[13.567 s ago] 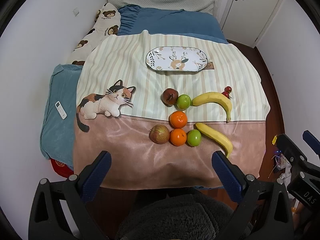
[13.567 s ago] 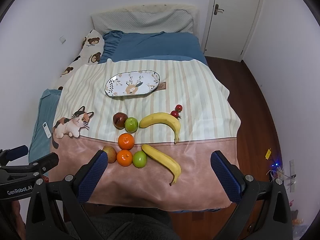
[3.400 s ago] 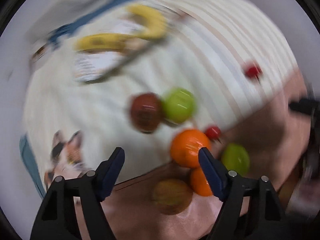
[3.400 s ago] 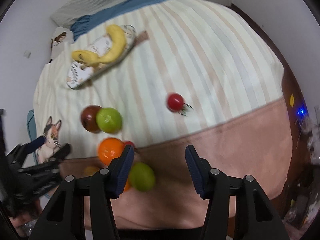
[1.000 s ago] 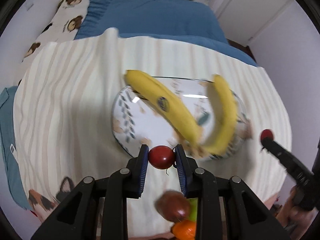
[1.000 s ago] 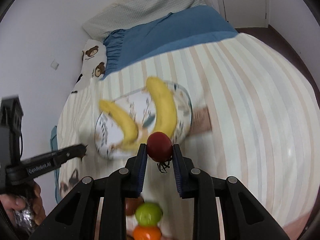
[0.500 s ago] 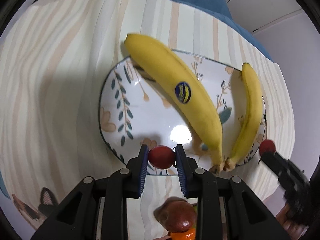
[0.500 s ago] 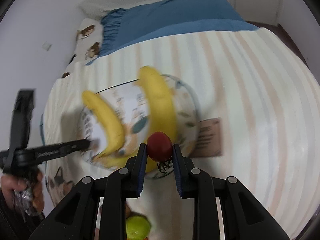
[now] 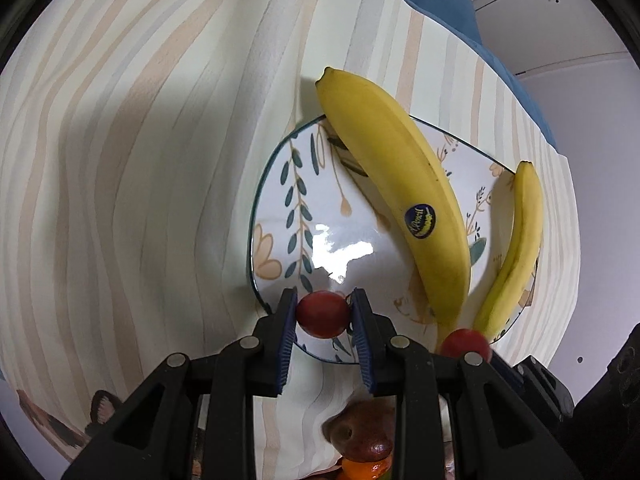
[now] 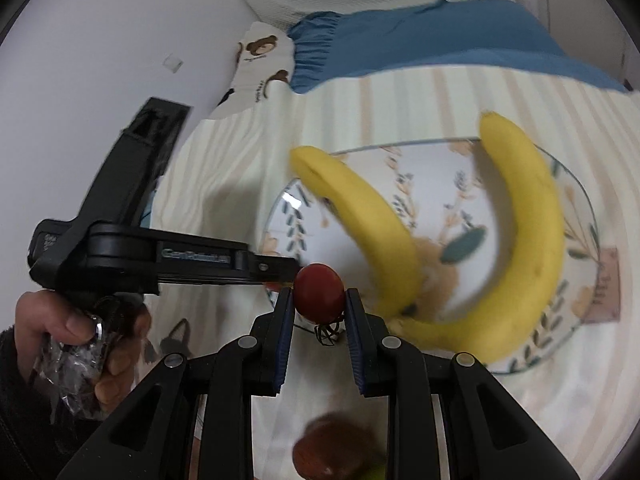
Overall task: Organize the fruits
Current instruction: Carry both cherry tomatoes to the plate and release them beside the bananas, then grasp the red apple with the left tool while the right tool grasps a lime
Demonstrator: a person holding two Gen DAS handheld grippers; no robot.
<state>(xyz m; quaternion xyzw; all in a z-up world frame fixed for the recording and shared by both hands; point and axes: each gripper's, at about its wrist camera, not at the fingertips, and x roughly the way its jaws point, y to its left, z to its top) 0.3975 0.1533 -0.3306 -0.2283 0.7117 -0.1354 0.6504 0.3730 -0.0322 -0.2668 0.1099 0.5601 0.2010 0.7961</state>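
My left gripper [image 9: 323,314] is shut on a red cherry tomato [image 9: 322,313] and holds it over the near left rim of the floral plate [image 9: 276,216]. My right gripper [image 10: 319,298] is shut on a second red cherry tomato [image 10: 319,293] and holds it at the plate's [image 10: 448,184] near edge. That tomato also shows in the left wrist view [image 9: 464,342], right of my left gripper. Two bananas lie on the plate: a large one [image 9: 396,196] with a sticker and a slimmer one [image 9: 516,236]. In the right wrist view they are the left banana [image 10: 360,224] and the right banana [image 10: 524,236].
The plate lies on a striped blanket [image 9: 140,140] on a bed. A dark red apple [image 9: 360,436] and an orange [image 9: 362,468] lie on the near side of the plate. The apple shows in the right wrist view [image 10: 332,452]. A blue sheet [image 10: 420,40] and bear pillow [image 10: 260,64] lie beyond.
Both grippers have moved closer to the plate, each still holding its tomato. The plate and bananas loom larger in both views. The right gripper's tomato has come nearer my left gripper.
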